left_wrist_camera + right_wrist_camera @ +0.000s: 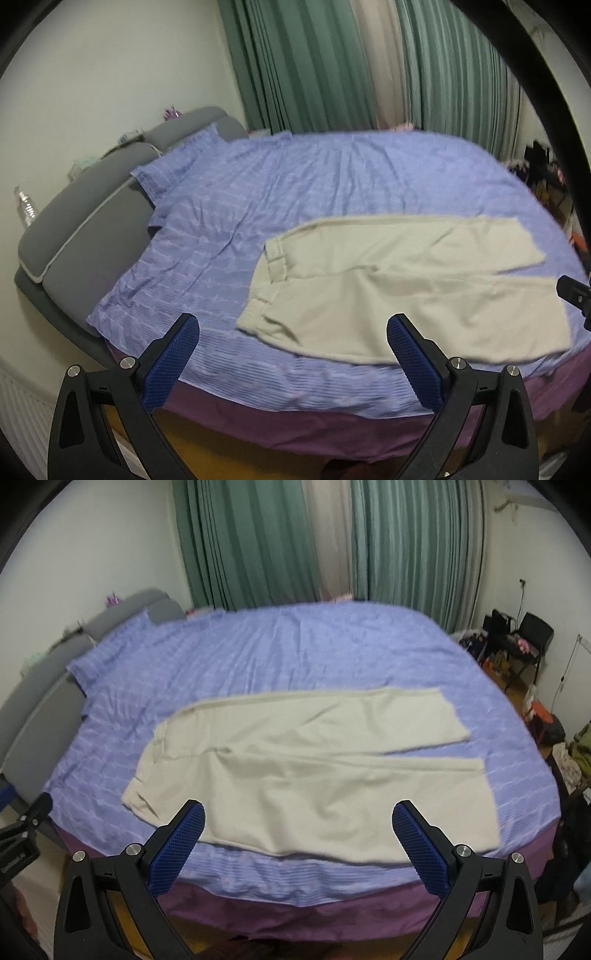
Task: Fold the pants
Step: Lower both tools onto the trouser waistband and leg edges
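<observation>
Beige pants lie spread flat on the blue striped bed cover, waistband to the left, both legs running right. My left gripper hovers open over the near bed edge, just left of the waistband's near corner. My right gripper is open too, held above the near leg close to the bed's front edge. Nothing sits between either pair of blue pads. A black part of the right gripper shows at the right edge of the left wrist view; the left gripper's black frame shows at the left edge of the right wrist view.
A grey padded headboard and a pillow are at the left. Green curtains hang behind the bed. A black chair and cluttered belongings stand at the right. The purple mattress side faces me.
</observation>
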Tool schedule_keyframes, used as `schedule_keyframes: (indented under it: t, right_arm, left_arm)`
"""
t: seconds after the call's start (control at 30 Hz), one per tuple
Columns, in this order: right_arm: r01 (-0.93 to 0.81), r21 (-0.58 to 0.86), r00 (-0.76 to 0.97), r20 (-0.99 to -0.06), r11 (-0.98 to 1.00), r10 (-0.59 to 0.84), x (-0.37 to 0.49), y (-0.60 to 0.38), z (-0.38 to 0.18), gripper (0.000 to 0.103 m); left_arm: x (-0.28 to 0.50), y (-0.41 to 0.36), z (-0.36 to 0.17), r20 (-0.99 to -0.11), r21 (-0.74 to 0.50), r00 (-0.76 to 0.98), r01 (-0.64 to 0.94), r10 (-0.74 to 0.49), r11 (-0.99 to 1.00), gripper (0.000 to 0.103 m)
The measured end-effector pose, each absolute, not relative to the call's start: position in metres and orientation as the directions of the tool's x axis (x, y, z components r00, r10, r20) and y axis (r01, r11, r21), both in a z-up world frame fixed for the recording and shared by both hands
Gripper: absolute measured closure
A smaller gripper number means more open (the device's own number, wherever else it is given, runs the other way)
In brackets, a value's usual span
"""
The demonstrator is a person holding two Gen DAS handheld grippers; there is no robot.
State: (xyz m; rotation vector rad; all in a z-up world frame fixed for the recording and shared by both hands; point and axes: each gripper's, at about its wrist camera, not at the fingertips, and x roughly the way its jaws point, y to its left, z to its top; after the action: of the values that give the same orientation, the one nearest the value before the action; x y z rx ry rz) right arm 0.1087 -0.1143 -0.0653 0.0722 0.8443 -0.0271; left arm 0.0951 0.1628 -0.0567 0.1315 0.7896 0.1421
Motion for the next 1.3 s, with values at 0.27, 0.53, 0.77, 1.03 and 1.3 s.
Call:
schedule_keyframes:
  t: [0.27,0.53,0.77,1.03,1.3]
  right_arm:
    - [0.096,0.054,0.511,-0.859,0.994,-0.002,0.153,-0.043,-0.163,0.001]
    - [0.159,0.141,0.367,-0.927,0.977,0.074,0.185,-0.010,-0.257,0.014]
    - [0.245,0.179,0.298,-0.949,0.953,0.102,0.203,0.001,-0.316,0.015]
    - [0.383,0.312,0.228,-0.944,0.869,0.238,0.211,-0.006,-0.367,0.020]
    - [0.441,0.362,0.244,-0.929,0.821,0.278,0.227,-0.010,-0.384,0.033]
  left_arm:
    - [0.165,0.227,-0.152,-0.828,0.109,0.551,-0.021,0.103,0.994,0.000]
    - [0.212,0.259,-0.250,-0.919,-0.006,0.394,-0.051,0.014,0.999,0.001]
    - [0.241,0.271,-0.308,-0.951,-0.014,0.309,-0.056,0.004,0.998,0.002]
    - [0.265,0.284,-0.352,-0.968,-0.138,0.225,-0.106,-0.112,0.985,0.002]
    - [0.289,0.286,-0.370,-0.963,-0.202,0.214,-0.170,-0.164,0.965,0.011]
